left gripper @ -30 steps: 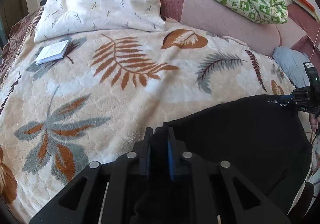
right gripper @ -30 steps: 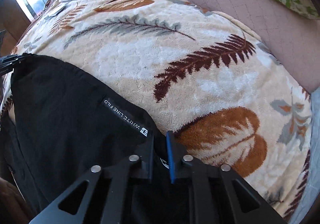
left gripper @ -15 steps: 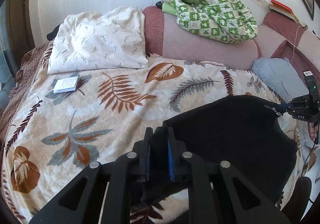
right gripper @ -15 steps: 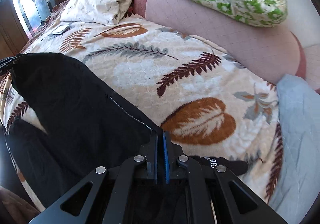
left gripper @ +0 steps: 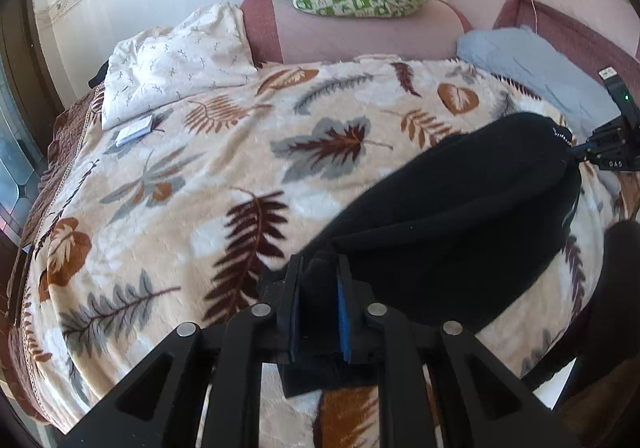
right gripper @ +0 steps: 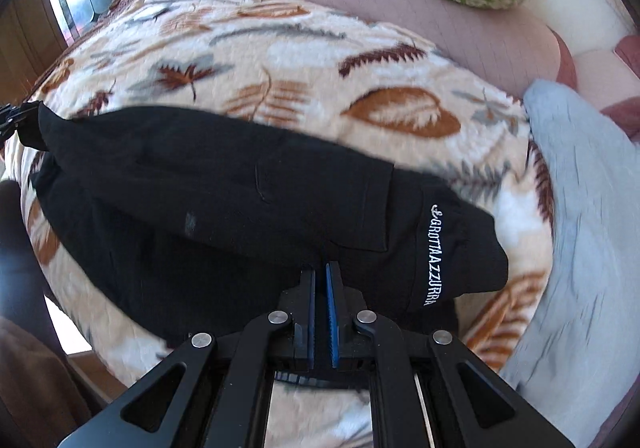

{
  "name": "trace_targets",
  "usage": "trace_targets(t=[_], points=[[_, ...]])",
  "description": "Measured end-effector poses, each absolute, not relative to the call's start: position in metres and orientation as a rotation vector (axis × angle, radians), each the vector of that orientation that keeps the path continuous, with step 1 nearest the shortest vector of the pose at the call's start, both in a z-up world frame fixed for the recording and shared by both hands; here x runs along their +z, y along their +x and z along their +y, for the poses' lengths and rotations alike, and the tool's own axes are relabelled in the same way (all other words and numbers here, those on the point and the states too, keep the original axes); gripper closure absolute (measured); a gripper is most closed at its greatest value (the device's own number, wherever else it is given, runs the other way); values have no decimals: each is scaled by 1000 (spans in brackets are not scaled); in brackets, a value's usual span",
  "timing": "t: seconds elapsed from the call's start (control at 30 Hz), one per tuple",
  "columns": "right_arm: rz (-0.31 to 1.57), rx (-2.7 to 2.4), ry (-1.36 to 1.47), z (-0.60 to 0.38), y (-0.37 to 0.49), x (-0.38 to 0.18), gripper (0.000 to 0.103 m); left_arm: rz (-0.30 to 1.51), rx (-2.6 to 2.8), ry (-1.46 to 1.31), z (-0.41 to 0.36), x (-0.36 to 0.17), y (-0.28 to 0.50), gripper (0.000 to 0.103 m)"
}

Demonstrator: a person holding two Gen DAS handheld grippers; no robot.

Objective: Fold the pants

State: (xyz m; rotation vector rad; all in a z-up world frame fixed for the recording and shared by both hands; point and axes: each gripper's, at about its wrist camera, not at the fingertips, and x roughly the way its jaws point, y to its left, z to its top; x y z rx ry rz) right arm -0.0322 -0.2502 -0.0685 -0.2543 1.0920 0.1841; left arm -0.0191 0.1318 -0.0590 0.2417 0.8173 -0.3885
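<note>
Left gripper (left gripper: 319, 272) clamped on thick bunch of pants (left gripper: 460, 208); right gripper (right gripper: 320, 276) pinched near-closed on pants at 3 o'clock. Keep span taut, lower evenly onto blanket (left gripper: 200, 176).

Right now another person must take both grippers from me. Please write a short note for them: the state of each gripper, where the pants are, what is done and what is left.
Left gripper: jaws shut on one end of the black pants.
Right gripper: jaws shut on the other end, near the white lettering.
The pants hang stretched between the two grippers, above the leaf blanket on the bed; whether the sagging part touches it is unclear.
Done: both ends gripped, pants lifted.
Left: probably lay them flat on the blanket, then fold. No finished fold shows yet.
</note>
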Motion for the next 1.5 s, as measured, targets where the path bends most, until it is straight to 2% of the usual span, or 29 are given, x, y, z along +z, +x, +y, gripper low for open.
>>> trace_targets(t=[0.13,0.2,0.27,0.4,0.43,0.5,0.53,0.57,0.73,0.9,1.1,1.3,1.33,1.37,1.4,1.43,1.5], points=[[1145,172,-263,-251,-54,-95,97,841,-371,265,134,-67,-40,82],[1159,171,-264,-251,-63,-101,96,837,-365,228,143,-61,-49,68],[1170,170,-258,-252,-70,-100,96,837,-351,168,156,-55,-56,61],[1151,180,-251,-248,-77,-84,92,859,-313,11,186,-50,-60,58],[1134,191,-257,-244,-76,-78,86,863,-302,-22,192,-51,-59,58],[1084,226,-248,-230,-72,-64,61,877,-290,-98,201,-55,-55,57],[1056,245,-235,-222,-69,-59,35,888,-285,-127,203,-58,-51,57],[1024,270,-215,-213,-64,-53,23,903,-278,-160,204,-62,-47,57],[957,512,-126,-128,-24,-39,24,960,-304,-335,203,-89,-36,57],[974,775,-256,-8,10,-47,25,977,-313,-404,203,-104,-38,57],[1069,988,-442,102,43,-76,25,956,-313,-425,216,-105,-44,57],[1177,1007,-564,141,58,-122,28,961,-302,-427,227,-110,-45,58],[1177,1001,-571,141,57,-122,37,959,-314,-448,230,-111,-45,58],[1177,1004,-561,140,56,-119,52,956,-320,-462,232,-111,-45,58],[1191,1009,-533,139,57,-118,63,950,-326,-471,234,-110,-44,57],[1212,1010,-499,135,58,-116,71,942,-336,-476,235,-110,-43,57],[1210,995,-475,129,57,-111,74,930,-363,-474,234,-108,-40,54]])
